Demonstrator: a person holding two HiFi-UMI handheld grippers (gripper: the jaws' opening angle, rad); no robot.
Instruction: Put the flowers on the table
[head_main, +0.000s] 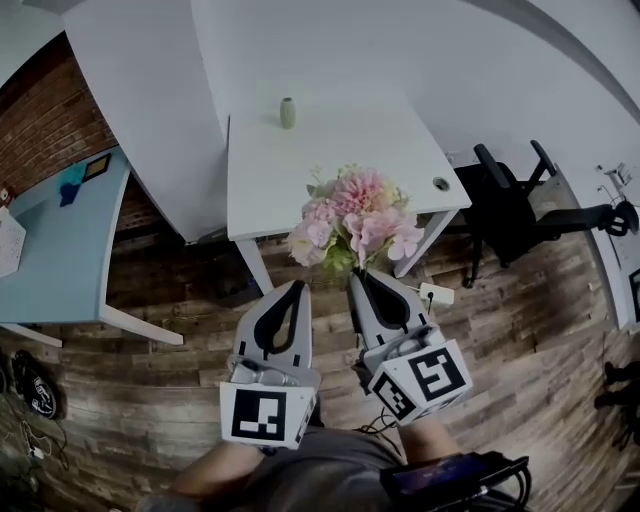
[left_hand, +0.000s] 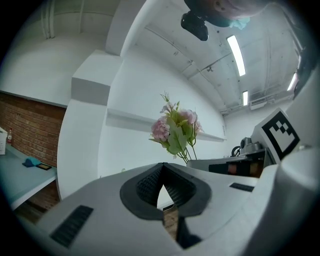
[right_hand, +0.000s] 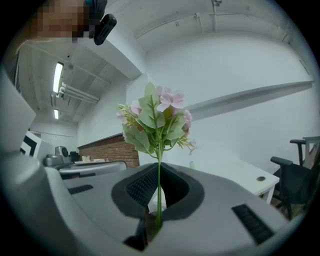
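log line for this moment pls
right tool: shut on flowers stem | left tool: shut, empty | flowers: upright, not yet on table | table: white, small vase at far edge

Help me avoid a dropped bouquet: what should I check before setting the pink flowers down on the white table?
1. Grip: right gripper is shut on the thin green stem of the pink-and-green flower bouquet: ok.
2. Bouquet stands upright above the jaws: ok.
3. Landing space: the white rectangular table is bare near its front edge: ok.
4. Small green vase stands upright at the table's far edge, apart from the bouquet: ok.
5. Left gripper is shut, empty and not touching the flowers: ok.
6. Bouquet already over the tabletop rather than short of it: cannot tell.
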